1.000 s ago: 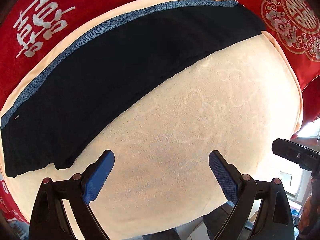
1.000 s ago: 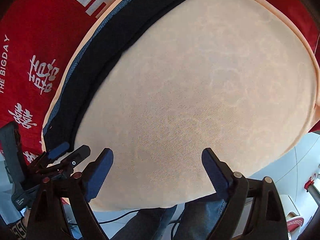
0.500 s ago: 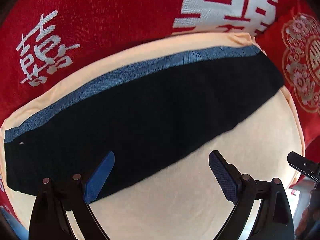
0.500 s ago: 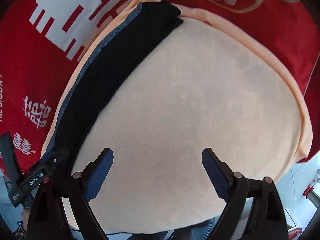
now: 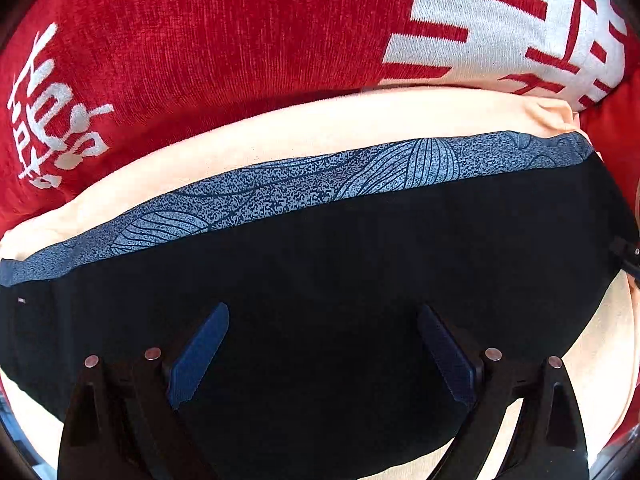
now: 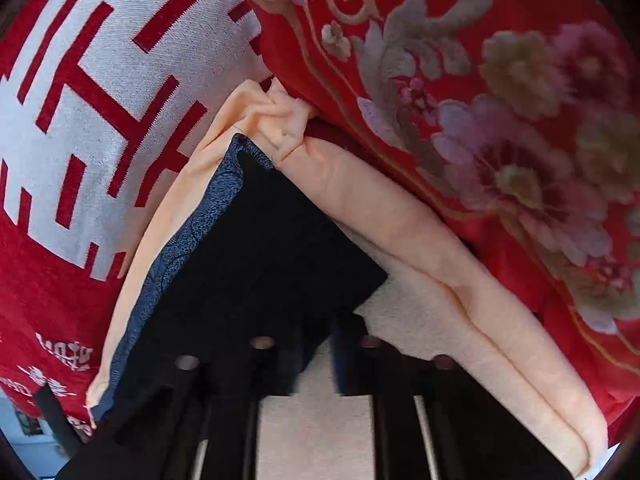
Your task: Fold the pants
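We see a red blanket [image 5: 200,52] with white characters along the far side, and in the right wrist view a red flowered cushion [image 6: 500,100] at the far right. Near them lies a peach cushion [image 5: 320,132], and the pants [image 5: 340,264] lie stretched left to right along its far part, black with a blue patterned strip [image 5: 320,184] on their far edge. Our left hand-held gripper [image 5: 324,348] hovers over the middle of the pants with its jaws spread wide, holding nothing. Our right hand-held gripper [image 6: 312,360] is at the near corner of the pants' right end; it is blurred, and we cannot tell whether it is clenched.
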A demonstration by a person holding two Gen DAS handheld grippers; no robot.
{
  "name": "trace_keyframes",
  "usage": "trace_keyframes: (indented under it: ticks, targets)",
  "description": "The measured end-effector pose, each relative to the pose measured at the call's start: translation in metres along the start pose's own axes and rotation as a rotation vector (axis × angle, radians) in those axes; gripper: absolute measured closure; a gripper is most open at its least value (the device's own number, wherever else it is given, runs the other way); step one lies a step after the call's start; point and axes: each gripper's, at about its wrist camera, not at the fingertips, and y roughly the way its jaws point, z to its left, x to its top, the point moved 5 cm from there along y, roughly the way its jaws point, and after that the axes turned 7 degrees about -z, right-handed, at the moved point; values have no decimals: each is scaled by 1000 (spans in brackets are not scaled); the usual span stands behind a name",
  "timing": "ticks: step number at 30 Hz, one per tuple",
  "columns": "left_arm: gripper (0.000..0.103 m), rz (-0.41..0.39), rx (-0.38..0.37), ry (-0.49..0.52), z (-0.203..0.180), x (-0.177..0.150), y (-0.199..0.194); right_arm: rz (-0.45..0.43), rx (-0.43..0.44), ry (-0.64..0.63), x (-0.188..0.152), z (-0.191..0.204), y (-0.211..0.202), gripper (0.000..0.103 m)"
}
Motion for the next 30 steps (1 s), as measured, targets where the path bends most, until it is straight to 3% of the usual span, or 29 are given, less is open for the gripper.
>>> trace_keyframes:
  ticks: [3,10,12,13,14,19,22,30]
  targets:
    - [6,-1,8,11,-1,-2,0,6,-43,-114,-5,3,3,92]
    - [1,-1,13,12,-7,1,12,27,-14,-120,-5,2,0,82]
    - [1,-2,11,13,-7,0,13,30,-35,-130,-9,1,-5,71]
    - [1,-5,13,17,-9,0,15,31,-81,-137,-11,-3,-9,50]
    - [1,-6,16,20,-8,-1,15,28,-106,-135,-14,-7,-13,41]
    - [1,-7,18,16,-12,1,19,-7,-101,-109,-25,-8,-42,41]
    - [1,-6,22,17,-8,0,14,-26,-58,-146,-29,11,-50,41]
    - [1,-6,25,20,-9,0,14,-12,27,-287,-27,72,-30,37]
